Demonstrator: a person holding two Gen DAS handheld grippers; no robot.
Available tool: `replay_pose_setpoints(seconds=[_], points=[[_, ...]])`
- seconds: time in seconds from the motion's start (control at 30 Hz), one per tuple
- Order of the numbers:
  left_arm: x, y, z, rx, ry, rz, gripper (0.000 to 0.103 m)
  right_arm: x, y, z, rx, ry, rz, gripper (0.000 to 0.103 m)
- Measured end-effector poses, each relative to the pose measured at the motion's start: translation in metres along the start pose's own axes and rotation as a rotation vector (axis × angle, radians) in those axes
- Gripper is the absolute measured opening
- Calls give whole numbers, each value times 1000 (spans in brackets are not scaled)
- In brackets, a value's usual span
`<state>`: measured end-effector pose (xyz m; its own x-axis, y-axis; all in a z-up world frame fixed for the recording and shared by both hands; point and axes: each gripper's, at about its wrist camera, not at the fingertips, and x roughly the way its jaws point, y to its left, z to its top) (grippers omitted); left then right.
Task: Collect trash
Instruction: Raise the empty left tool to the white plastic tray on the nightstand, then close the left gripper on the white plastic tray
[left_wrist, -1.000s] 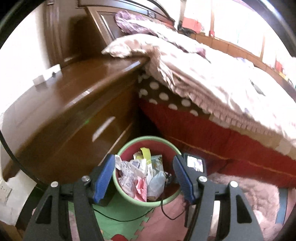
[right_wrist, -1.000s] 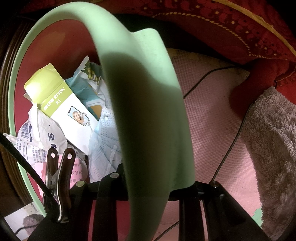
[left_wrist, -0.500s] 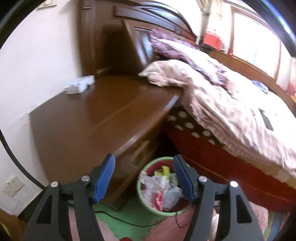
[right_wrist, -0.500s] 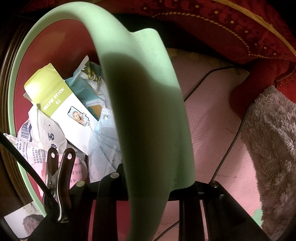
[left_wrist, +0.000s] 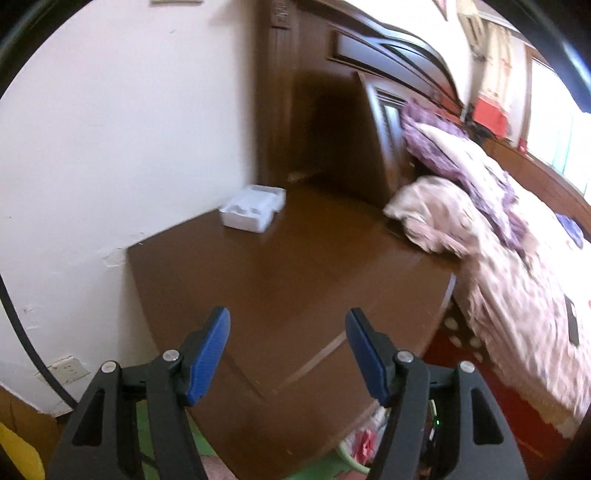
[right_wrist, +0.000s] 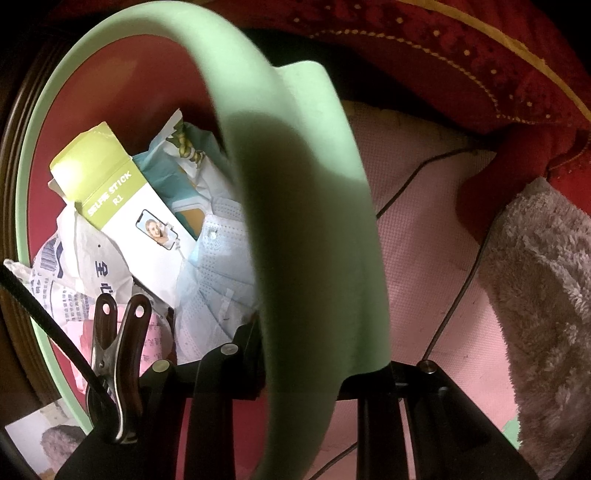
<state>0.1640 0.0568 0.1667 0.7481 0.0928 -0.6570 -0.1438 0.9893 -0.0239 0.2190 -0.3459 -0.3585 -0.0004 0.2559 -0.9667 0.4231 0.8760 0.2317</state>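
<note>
The left wrist view looks from above, slanting down past its two blue fingers (left_wrist: 207, 354) across a brown bedside cabinet (left_wrist: 295, 280) to a white wall (left_wrist: 122, 122) and the bed (left_wrist: 509, 266), all some way off. The right wrist view points steeply down, very near the green bin (right_wrist: 306, 229), whose rim fills the middle, with rubbish inside and pink mat (right_wrist: 424, 229) beside it. Both views share only the bin, a sliver at the left view's bottom edge
</note>
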Motion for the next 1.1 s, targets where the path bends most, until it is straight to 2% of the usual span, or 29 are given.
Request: replay_pose_setpoints(seconds=[0.23,0.43,0.53,0.6,0.67,0.73,0.97,1.1], points=[[28,25,37,-14,-5,101,69,-1,3,-6,-33,-4,-41,18],[63,39,67,-34,3,130,69,-4,4,-6,-31,3,-50,17],[87,39,81,-13,5,158,69,-8,7,-5,-30,5,-55,17],[107,35,91,14,21,150,72,-8,10,-4,-34,3,-56,17],[131,32,99,29,76,99,74,-10,10,-3,-35,5,-57,17],[150,32,105,8,116,78,73,-6,14,-1,-37,9,-67,17],[212,42,128,-55,162,136,73,1,19,1,-13,36,-64,17],[234,50,139,-68,169,114,74,1,20,3,-8,43,-65,17]])
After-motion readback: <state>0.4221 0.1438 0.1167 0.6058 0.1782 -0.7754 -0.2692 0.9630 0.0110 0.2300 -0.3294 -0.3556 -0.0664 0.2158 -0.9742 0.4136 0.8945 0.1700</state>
